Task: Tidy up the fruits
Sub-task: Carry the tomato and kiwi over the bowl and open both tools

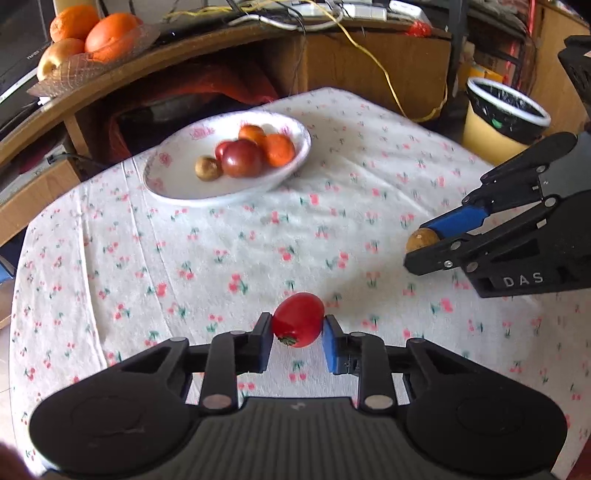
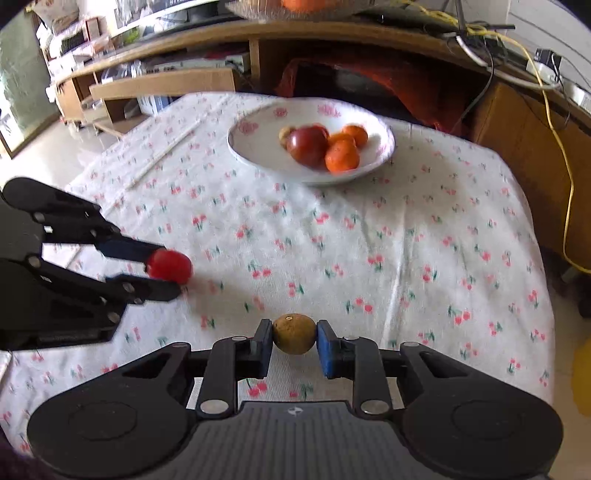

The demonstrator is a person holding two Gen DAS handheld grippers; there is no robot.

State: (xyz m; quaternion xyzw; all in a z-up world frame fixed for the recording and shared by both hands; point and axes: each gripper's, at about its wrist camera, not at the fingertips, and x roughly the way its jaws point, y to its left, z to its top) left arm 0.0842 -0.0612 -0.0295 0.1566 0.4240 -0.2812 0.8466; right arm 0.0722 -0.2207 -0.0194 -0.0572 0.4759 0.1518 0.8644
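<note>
My left gripper is shut on a small red tomato above the flowered tablecloth; it also shows in the right wrist view with the tomato. My right gripper is shut on a small brown round fruit; it appears at the right of the left wrist view with the fruit. A white flowered plate at the far side of the table holds a dark red fruit, two orange fruits and a small brown one; the plate also shows in the right wrist view.
A table with a cherry-print cloth. A wooden shelf behind carries a glass dish of oranges and cables. A yellow bin with a black liner stands at the far right. A thin stick lies on the cloth.
</note>
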